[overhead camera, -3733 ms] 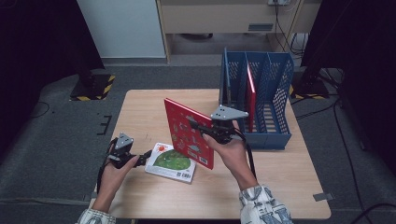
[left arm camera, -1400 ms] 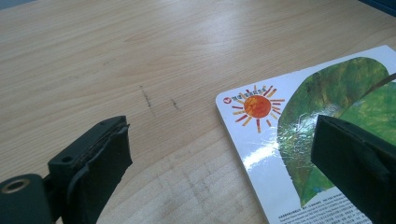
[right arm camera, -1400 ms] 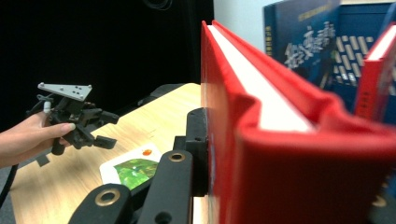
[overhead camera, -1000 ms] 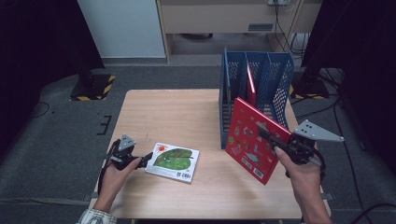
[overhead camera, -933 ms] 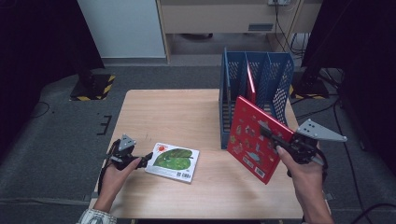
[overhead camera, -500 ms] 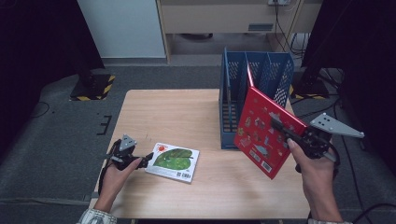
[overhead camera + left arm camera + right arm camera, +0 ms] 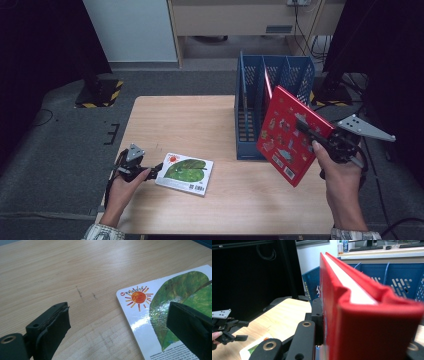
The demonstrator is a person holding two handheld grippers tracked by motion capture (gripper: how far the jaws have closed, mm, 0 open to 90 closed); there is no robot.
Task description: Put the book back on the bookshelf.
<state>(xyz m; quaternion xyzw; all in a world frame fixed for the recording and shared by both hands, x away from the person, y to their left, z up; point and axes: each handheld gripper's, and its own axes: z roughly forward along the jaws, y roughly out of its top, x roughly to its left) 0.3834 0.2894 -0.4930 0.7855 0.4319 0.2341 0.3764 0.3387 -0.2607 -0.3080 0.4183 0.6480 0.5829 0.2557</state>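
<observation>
Red book (image 7: 289, 134) is clamped in the right gripper (image 7: 311, 135), tilted above the table (image 7: 200, 120) beside the blue rack (image 7: 272, 102); left gripper (image 7: 150, 172) jaws stand open, apparently just touching the green book (image 7: 186, 172)

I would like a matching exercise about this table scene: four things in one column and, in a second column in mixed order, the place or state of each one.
Things:
1. red book
2. green leaf book
3. blue file rack
4. left gripper

Places or states:
A. lies flat on the table
B. stands upright at the table's far right part
C. held tilted in the air by the right gripper
D. jaws open, at the edge of the flat book

Pairs: 1-C, 2-A, 3-B, 4-D
</observation>
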